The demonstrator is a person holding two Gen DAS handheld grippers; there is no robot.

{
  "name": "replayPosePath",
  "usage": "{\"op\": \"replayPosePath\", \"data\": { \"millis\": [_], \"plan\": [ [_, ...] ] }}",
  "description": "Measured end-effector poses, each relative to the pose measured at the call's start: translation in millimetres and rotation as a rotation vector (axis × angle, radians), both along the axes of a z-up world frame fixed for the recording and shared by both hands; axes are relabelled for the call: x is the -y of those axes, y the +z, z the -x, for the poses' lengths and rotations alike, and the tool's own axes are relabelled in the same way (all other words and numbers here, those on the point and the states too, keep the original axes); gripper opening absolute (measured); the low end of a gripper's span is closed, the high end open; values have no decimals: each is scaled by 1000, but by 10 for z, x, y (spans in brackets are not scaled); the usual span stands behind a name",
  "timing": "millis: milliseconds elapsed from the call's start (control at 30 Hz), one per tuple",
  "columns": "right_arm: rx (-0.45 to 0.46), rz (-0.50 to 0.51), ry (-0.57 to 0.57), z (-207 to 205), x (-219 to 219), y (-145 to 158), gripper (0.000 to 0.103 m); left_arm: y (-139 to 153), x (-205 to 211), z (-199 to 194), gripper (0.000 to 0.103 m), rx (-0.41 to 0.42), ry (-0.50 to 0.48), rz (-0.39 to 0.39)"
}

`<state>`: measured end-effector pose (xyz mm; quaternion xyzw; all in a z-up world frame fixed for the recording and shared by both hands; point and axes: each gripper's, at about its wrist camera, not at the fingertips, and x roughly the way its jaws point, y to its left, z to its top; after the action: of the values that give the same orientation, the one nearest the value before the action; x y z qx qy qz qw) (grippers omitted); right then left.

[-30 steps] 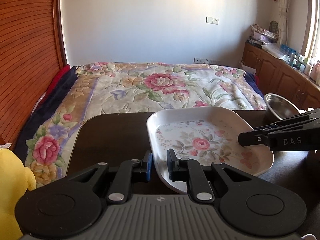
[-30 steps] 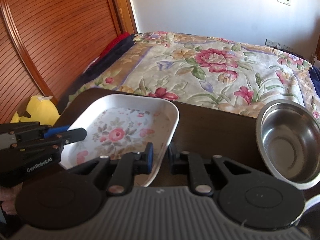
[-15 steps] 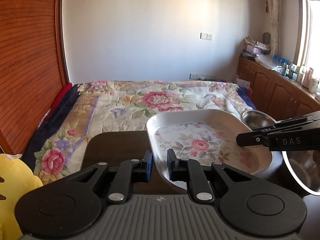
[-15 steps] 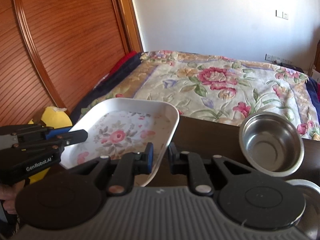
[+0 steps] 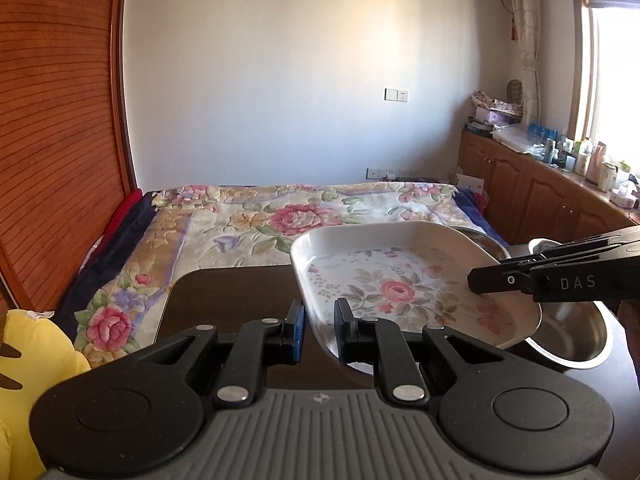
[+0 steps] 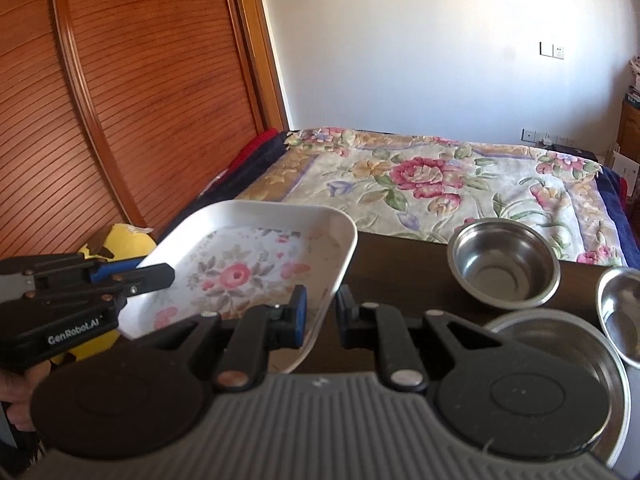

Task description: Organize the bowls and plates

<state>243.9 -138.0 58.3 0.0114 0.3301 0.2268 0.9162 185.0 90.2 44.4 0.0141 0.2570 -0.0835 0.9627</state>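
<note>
A white square plate [image 5: 404, 280] with a rose print hangs above the dark table [image 5: 232, 300], carried by both grippers. My left gripper [image 5: 319, 330] is shut on its near left rim, and it shows from the side in the right wrist view as the left gripper [image 6: 160, 276] clamped on that edge. My right gripper [image 6: 322, 314] is shut on the opposite rim of the plate [image 6: 256, 268]. Three steel bowls stand on the table to the right: a small bowl [image 6: 504, 264], a large bowl [image 6: 568, 360] near the camera, and a third bowl [image 6: 622, 312] at the frame edge.
A bed with a floral quilt [image 5: 304, 212] lies beyond the table. A wooden slatted wardrobe [image 6: 120, 100] stands on the left, a yellow plush toy [image 5: 28, 356] below it. Low cabinets [image 5: 540, 196] with bottles line the right wall under a window.
Both grippers have risen and drawn back with the plate held between them; it now hangs higher over the table. More steel bowls have come into the right wrist view.
</note>
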Motion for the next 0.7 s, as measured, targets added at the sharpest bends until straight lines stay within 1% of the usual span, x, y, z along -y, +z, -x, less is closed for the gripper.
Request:
{"op": "replayPosePath", "data": {
  "millis": [300, 700],
  "plan": [
    [33, -14, 0, 330, 157, 27, 17, 0, 96, 348, 17, 23, -15, -6],
    [31, -29, -15, 638, 289, -105, 17, -119, 191, 693, 17, 26, -39, -7]
  ]
}}
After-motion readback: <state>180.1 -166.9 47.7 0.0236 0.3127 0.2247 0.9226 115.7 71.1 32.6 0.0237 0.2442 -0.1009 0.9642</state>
